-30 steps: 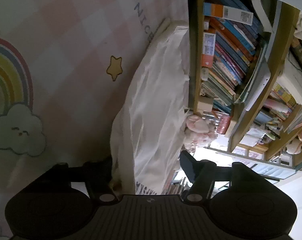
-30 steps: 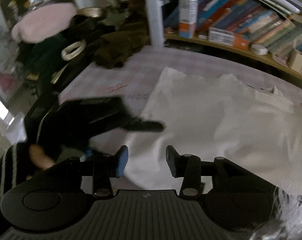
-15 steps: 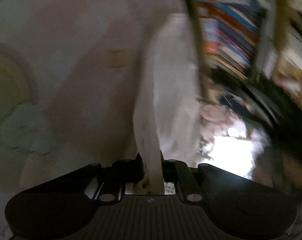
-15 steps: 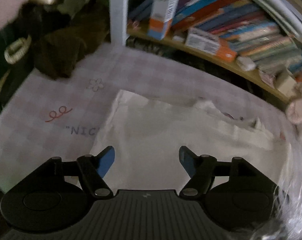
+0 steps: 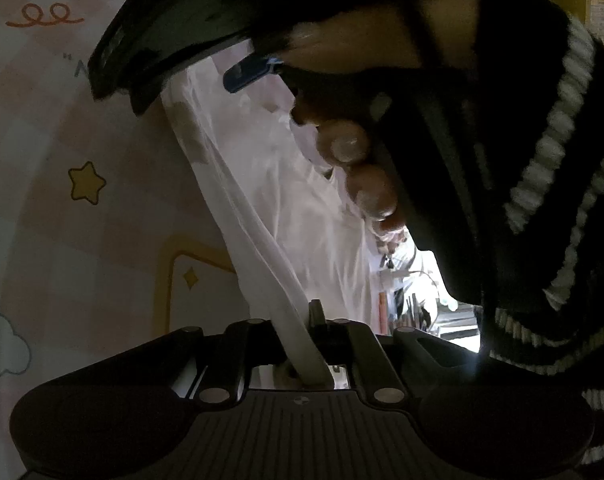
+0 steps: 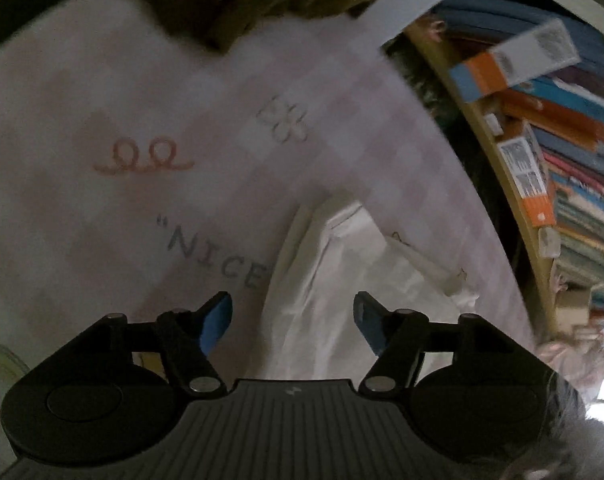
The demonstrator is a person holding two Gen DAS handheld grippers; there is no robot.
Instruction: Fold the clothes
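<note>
Left gripper (image 5: 302,332) clamps the cloth (image 5: 262,200); right gripper (image 6: 292,320), jaws apart and closing, may miss its edge; uneven fold.

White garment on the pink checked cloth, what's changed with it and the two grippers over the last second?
The left gripper closed on the white garment's edge and lifted it. The right gripper swung across to the garment's far corner, jaws apart but closing, gripping nothing. The pink checked cloth stayed put.
</note>
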